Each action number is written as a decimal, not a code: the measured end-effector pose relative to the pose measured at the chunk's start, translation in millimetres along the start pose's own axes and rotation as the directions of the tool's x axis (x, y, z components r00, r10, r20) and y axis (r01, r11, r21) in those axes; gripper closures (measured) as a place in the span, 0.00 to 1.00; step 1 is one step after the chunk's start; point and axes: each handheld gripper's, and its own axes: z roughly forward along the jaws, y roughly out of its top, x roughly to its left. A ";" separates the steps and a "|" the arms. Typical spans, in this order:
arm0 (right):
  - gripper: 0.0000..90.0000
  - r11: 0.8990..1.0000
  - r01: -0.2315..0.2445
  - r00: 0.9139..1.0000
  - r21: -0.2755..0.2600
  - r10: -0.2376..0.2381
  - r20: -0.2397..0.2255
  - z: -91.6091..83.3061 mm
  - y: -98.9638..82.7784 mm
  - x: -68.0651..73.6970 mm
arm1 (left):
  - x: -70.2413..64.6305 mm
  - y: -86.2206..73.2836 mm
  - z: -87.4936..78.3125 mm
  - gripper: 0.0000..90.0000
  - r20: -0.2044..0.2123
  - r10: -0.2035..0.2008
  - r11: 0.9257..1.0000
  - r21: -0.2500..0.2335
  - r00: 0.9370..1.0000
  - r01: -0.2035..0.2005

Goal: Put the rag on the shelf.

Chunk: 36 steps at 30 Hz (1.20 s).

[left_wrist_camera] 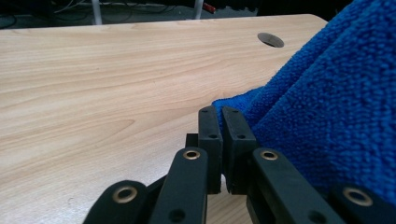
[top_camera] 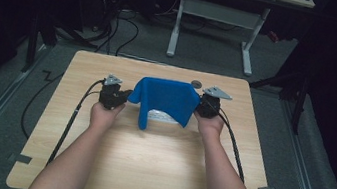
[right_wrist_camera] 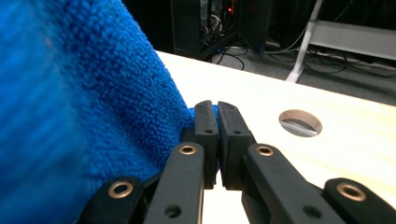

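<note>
A blue terry cloth (top_camera: 165, 99) hangs stretched between the two grippers above the far half of the wooden table (top_camera: 145, 167). My left gripper (top_camera: 128, 94) is shut on the cloth's left corner, and the cloth (left_wrist_camera: 327, 112) spreads to the right of its closed jaws in the left gripper view (left_wrist_camera: 220, 111). My right gripper (top_camera: 199, 104) is shut on the right corner. In the right gripper view (right_wrist_camera: 212, 105) the cloth (right_wrist_camera: 74, 116) hangs to the left of the closed jaws. A long flap of the cloth droops down at the left front.
A round cable hole (top_camera: 196, 84) sits in the table near its far edge, just behind the cloth. Something white (top_camera: 160, 116) lies on the table under the cloth. Beyond the table stand a white desk frame (top_camera: 218, 16) and floor cables.
</note>
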 end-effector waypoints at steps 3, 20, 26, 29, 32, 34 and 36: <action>0.98 1.000 -0.013 1.000 0.011 0.013 0.003 0.7 -4.7 -2.2 | -0.5 -3.0 3.9 0.97 0.003 -0.005 1.000 0.020 1.000 0.005; 0.95 0.999 -0.020 1.000 0.031 0.020 0.001 3.6 -11.4 -2.8 | -3.6 -10.1 8.1 0.89 0.000 -0.018 0.999 0.042 1.000 0.018; 0.83 0.999 -0.026 1.000 0.041 0.026 0.005 -1.2 -6.3 -5.8 | -3.0 -4.4 -4.6 0.73 -0.065 0.016 1.000 0.018 0.998 -0.015; 0.77 0.999 -0.026 1.000 0.034 0.026 0.014 -6.9 -1.3 -9.7 | 0.1 -0.9 -13.1 0.68 -0.082 0.010 1.000 0.000 0.997 -0.010; 0.72 0.999 -0.034 0.999 0.016 0.033 0.031 -14.6 4.3 -14.9 | 2.8 2.7 -21.5 0.67 -0.091 0.006 1.000 -0.017 0.996 -0.007; 0.71 0.999 -0.036 0.999 0.007 0.036 0.041 -18.7 7.1 -18.1 | 3.7 4.7 -26.6 0.66 -0.103 0.010 1.000 -0.023 0.995 -0.013; 0.69 0.999 -0.036 0.998 0.001 0.036 0.047 -21.9 9.2 -20.7 | 4.5 6.1 -30.8 0.66 -0.105 0.011 0.999 -0.029 0.994 -0.014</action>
